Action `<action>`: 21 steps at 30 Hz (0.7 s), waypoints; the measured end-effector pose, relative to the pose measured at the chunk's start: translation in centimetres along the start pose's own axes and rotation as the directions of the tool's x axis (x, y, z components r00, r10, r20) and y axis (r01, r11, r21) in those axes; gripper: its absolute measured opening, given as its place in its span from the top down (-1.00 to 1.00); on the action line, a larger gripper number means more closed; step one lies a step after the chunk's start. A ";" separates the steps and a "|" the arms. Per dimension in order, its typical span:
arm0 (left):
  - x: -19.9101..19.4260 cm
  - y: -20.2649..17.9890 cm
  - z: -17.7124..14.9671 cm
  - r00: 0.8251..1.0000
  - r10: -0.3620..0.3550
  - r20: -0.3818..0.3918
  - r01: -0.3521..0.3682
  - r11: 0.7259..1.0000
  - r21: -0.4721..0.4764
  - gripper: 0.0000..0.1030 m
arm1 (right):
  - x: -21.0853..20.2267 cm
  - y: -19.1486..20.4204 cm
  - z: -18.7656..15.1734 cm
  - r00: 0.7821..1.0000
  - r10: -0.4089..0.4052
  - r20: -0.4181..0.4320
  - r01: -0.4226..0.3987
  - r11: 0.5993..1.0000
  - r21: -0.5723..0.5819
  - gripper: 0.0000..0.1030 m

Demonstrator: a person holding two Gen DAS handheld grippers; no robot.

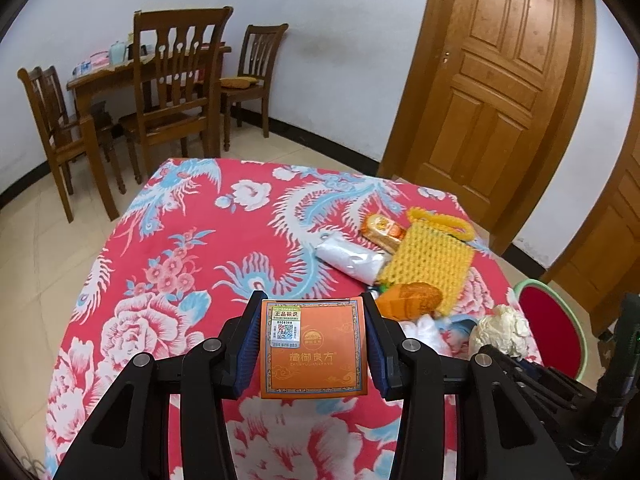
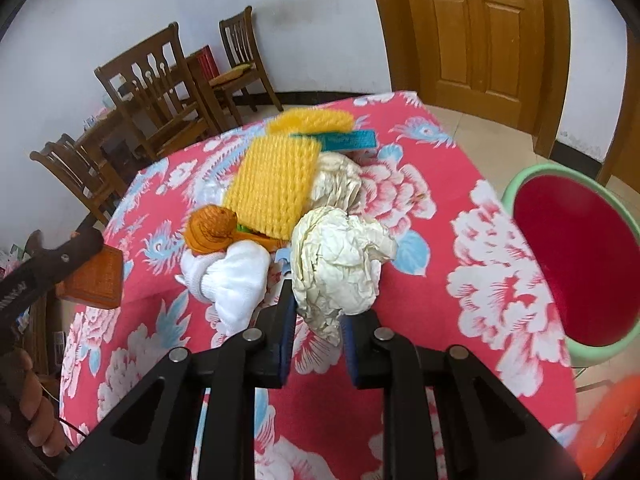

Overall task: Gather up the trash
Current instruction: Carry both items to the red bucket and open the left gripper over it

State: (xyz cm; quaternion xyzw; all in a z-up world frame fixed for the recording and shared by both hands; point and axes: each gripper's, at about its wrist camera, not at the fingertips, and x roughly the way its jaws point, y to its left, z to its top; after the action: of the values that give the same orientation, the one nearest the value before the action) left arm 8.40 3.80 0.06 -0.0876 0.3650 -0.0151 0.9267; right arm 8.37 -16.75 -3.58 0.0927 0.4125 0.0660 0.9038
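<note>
A: Trash held: orange box [image 1: 313, 347] clamped flat in left gripper [image 1: 313, 346], above the cloth [image 1: 168, 264]; paper wad [image 2: 339, 258] pinched in right gripper [image 2: 318, 334].
B: Bin [image 2: 576, 258]?
A: Right of both; right gripper nearer.

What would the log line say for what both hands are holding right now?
left gripper: shut on orange box | right gripper: shut on crumpled paper ball | bin: beside table, nothing dropped yet

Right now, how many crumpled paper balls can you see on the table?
2. One crumpled paper ball is clamped in the right gripper; the other paper ball lies behind it beside the yellow mesh. More may be hidden underneath.
</note>
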 end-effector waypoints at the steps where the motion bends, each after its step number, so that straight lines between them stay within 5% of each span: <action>1: -0.2 -0.3 0.0 1.000 -0.006 0.002 0.006 1.000 0.004 0.09 | -0.5 -0.1 0.0 1.000 0.001 0.008 -0.001 1.000 0.001 0.56; 21: -1.9 -9.1 0.0 0.985 -0.172 -0.012 0.171 0.974 0.147 0.09 | -8.6 -6.5 -0.2 0.989 -0.059 0.139 0.047 0.995 0.086 0.56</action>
State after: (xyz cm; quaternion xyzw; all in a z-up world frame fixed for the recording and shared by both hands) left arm 7.30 -5.00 2.93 -0.0502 0.3536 -0.1218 0.9261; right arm 2.88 -24.75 1.20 0.1231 0.3522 0.0183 0.9276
